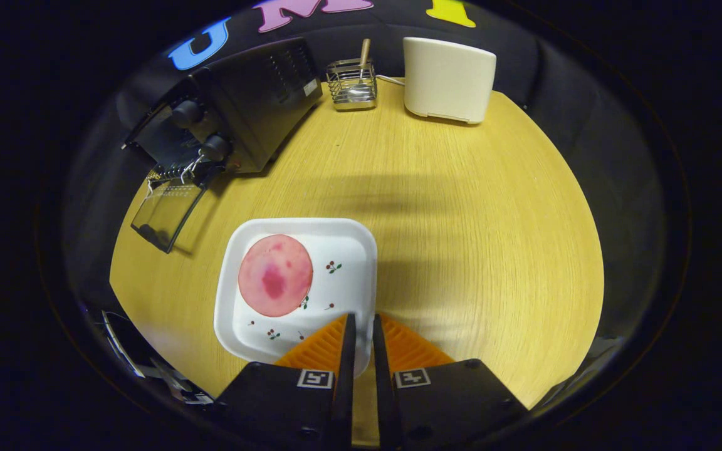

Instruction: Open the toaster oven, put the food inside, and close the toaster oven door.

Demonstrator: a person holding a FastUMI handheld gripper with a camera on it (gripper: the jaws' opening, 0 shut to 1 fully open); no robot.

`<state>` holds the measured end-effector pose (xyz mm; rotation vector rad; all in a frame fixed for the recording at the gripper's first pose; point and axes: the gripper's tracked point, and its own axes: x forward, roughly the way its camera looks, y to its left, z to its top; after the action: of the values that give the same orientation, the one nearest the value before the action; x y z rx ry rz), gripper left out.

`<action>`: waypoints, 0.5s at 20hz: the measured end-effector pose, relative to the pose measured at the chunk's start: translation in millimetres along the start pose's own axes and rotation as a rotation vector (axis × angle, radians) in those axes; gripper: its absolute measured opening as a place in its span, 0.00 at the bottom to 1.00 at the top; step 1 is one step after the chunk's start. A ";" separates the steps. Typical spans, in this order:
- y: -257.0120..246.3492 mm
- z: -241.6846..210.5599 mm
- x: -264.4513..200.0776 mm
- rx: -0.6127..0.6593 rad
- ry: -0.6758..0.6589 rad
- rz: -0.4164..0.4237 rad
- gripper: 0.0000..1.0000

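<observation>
Fingers of the gripper [361, 322] stand nearly together, only a thin gap between them and nothing held, their tips over the near right corner of the white plate [351, 294].

On that plate, toward ten o'clock from the fingertips, lies the food [275, 275]: a flat, round, pink slice with a darker blotch at its middle, resting toward the plate's left half. It looks thin, light and floppy, perhaps a little slick, so it would likely sag or fold if pinched at one edge. My judgement is that the best hold is at the rim of the slice nearest the fingers, with the fingers opened first and one slid under the edge; lifting the whole plate by its raised rim is the other option, stiff but easy to tip.

Farther off at about ten to eleven o'clock sits the black toaster oven [245, 106], its glass door [167, 213] already swung down and open toward the wooden table [461, 238]. Two knobs show on its front.

Beyond the fingers at twelve o'clock stands a wire caddy [352, 88] holding a wooden-handled utensil, and at one o'clock a cream appliance [449, 78].

No brand or label is readable on any of these; the plate bears only small cherry prints, and the squares on the gripper body are coded markers, not words.
</observation>
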<state>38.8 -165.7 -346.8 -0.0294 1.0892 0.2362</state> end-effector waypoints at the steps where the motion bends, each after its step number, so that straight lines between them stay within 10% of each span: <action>1: 0.8 0.1 2.2 0.004 0.007 0.015 0.20; 10: 7.7 -4.4 -1.1 -0.003 0.043 0.135 0.06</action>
<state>32.9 -158.9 -347.1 0.0370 1.1348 0.3596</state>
